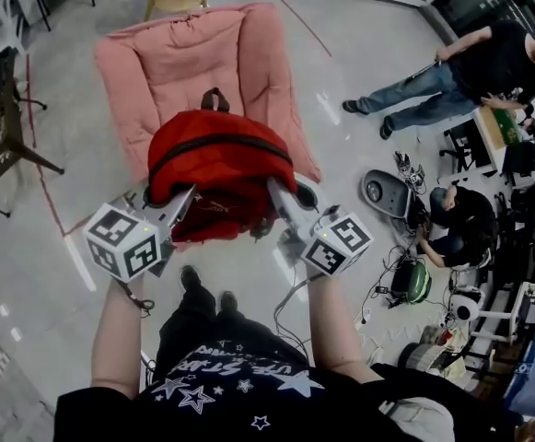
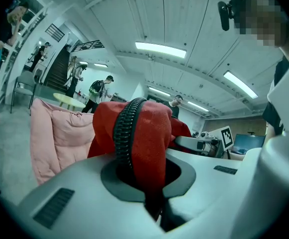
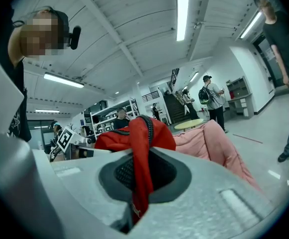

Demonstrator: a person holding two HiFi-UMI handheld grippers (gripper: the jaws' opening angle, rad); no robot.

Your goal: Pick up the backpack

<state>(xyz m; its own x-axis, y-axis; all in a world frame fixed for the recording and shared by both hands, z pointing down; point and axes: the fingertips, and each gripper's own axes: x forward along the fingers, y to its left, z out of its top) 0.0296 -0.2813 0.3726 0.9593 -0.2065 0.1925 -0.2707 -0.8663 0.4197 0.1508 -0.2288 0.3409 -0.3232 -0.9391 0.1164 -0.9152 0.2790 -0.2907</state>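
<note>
Plainly, the backpack (image 1: pixel 214 164) is held over the near end of the chair (image 1: pixel 184 58), its long axis lying left to right; the left tongs (image 1: pixel 184 201) and right tongs (image 1: pixel 276 194) are each clamped on its near side.

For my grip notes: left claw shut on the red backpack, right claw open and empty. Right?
No: the right claw is shut on the red backpack too, fabric pinched between its jaws, as the right gripper view shows. The left claw grips it as stated.
</note>
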